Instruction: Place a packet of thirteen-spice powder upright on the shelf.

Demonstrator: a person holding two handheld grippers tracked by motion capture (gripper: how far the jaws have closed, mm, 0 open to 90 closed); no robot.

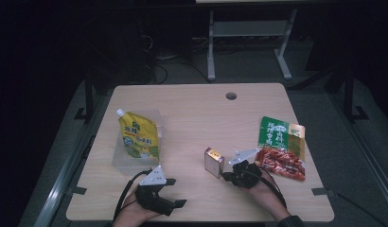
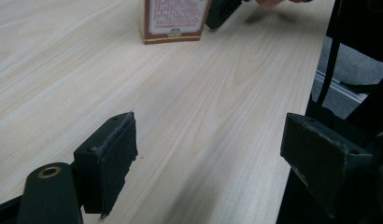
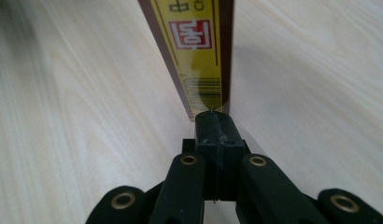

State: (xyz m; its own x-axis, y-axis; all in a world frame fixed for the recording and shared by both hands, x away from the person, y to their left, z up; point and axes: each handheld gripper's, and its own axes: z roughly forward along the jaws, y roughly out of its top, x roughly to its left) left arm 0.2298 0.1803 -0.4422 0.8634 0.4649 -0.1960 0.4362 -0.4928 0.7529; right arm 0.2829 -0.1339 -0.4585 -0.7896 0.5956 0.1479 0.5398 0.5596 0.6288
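High view: The wooden surface (image 1: 192, 118) carries four items. A yellow spouted pouch (image 1: 138, 134) lies on a clear block at the left. A green snack packet (image 1: 280, 135) lies at the right, with a red snack packet (image 1: 281, 163) just in front of it and overlapping its near edge. A small gold-and-brown box (image 1: 214, 161) stands upright near the centre of the near half. The right gripper (image 1: 228, 175) sits just to the right of the box, its tip at the box's lower corner; the red packet lies just behind the hand. The left gripper (image 1: 175, 191) rests near the front edge, well apart from the box and in front of the pouch.

Left gripper view: The two pads (image 2: 112, 156) stand wide apart with only bare surface between them; nothing is held. The right-hand pad overhangs the edge of the surface. The box (image 2: 175, 21) stands farther off at the top of the frame, with the tip of the other gripper beside it.

Right gripper view: The jaws are pressed fully together with no gap and nothing between them. The closed tip touches or nearly touches the near bottom edge of the box (image 3: 199, 51), whose narrow yellow face shows a barcode and a red seal mark.
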